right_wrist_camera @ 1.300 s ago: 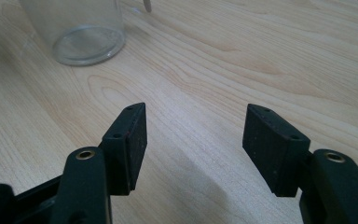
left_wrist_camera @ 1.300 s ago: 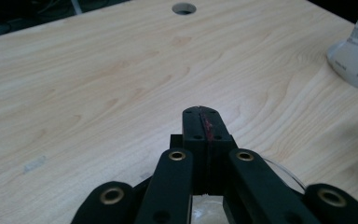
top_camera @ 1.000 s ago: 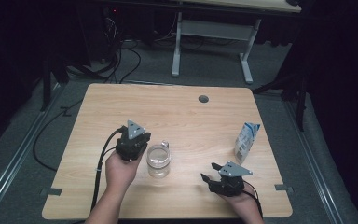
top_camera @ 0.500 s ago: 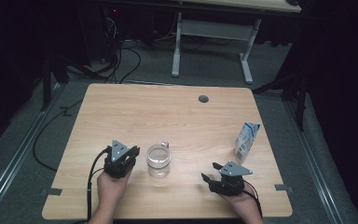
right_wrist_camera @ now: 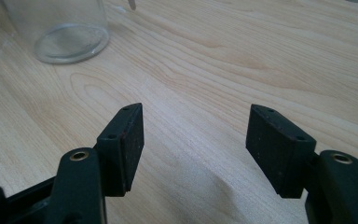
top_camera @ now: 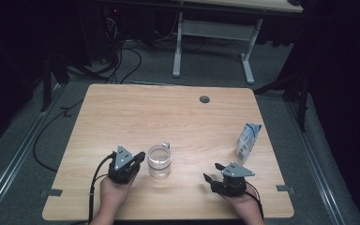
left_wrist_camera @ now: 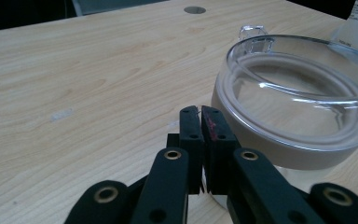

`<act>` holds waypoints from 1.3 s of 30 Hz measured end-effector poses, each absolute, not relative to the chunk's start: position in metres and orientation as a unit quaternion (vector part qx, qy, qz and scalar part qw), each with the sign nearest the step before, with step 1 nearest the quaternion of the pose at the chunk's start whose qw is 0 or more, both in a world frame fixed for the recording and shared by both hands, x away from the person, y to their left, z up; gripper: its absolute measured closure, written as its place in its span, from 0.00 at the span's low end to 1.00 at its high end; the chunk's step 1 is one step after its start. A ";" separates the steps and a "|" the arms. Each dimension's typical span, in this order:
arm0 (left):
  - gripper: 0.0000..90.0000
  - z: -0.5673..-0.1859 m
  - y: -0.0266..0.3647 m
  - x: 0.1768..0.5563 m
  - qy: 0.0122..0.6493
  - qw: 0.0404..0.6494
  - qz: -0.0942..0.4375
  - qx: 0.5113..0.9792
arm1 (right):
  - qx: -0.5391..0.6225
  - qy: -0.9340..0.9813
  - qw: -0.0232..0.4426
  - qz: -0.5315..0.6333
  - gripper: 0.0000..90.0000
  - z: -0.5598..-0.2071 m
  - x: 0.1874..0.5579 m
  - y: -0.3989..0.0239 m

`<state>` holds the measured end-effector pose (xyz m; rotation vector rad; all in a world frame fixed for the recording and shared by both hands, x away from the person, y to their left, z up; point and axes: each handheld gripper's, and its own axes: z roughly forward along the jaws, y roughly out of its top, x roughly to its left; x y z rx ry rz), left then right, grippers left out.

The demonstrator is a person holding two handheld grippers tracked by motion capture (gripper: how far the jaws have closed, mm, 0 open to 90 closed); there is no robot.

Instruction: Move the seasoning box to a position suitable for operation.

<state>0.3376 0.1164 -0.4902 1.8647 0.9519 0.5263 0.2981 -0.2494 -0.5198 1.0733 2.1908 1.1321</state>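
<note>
**Glass jar between two claws near the bench's front edge**

The left claw (top_camera: 139, 157) is seen low over the bench (top_camera: 168, 112) near its front edge, jaws pressed together with nothing between them, tips just beside the glass jar (top_camera: 160, 161). The right claw (top_camera: 211, 172) is held near the front right corner, jaws spread wide over bare wood. The empty jar stands upright between the two claws. A milk carton (top_camera: 248, 142) stands farther back by the right edge.

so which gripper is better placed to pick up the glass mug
Probably right: the right gripper is open and aimed toward the glass mug. The left gripper sits right beside it, but shut.
</note>
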 end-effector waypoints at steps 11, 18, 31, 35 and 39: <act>1.00 -0.491 0.113 0.336 0.371 0.476 0.218 0.767 | 0.395 0.789 0.218 0.418 0.41 -0.518 0.298 -0.251; 1.00 -0.492 0.108 0.328 0.357 0.476 0.225 0.772 | 0.402 0.788 0.213 0.415 0.39 -0.518 0.299 -0.249; 1.00 -0.493 0.098 0.319 0.337 0.489 0.205 0.778 | 0.394 0.787 0.213 0.424 0.38 -0.517 0.299 -0.248; 1.00 -0.492 0.093 0.315 0.328 0.490 0.200 0.782 | 0.387 0.792 0.215 0.420 0.42 -0.517 0.297 -0.247; 1.00 -0.491 0.089 0.311 0.318 0.496 0.190 0.785 | 0.380 0.796 0.225 0.414 0.41 -0.514 0.296 -0.247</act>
